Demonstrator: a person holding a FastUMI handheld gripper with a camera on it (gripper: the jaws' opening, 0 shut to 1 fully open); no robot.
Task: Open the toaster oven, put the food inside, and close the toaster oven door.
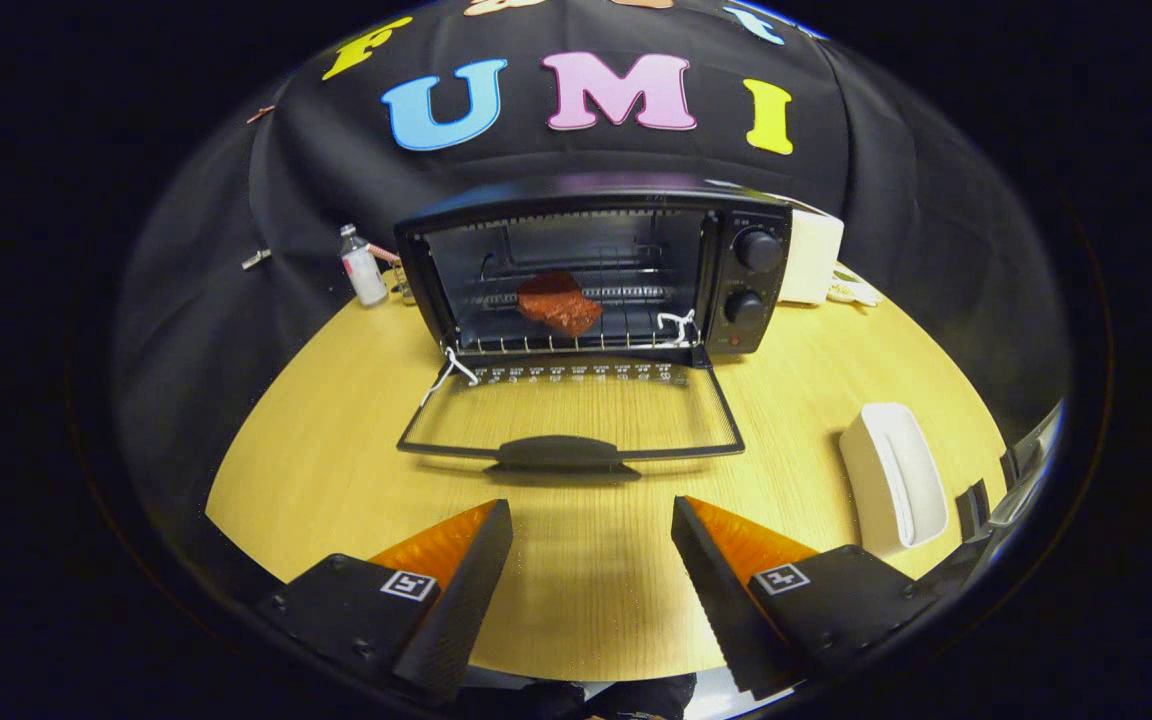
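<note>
A black toaster oven point(746, 280) stands at the back of the wooden table, its glass door point(576, 415) folded down flat toward me. The door's handle point(561, 452) lies just ahead of my fingers. A reddish-brown piece of food point(560, 303) rests on the wire rack point(576, 343) inside the oven. My gripper point(591, 520) hovers over the table in front of the door, open, with nothing between its fingers.
A small plastic bottle point(363, 266) stands left of the oven. A white box point(811, 258) sits at the oven's right side. A white holder point(894, 475) lies on the table point(336, 460) to the right of my fingers.
</note>
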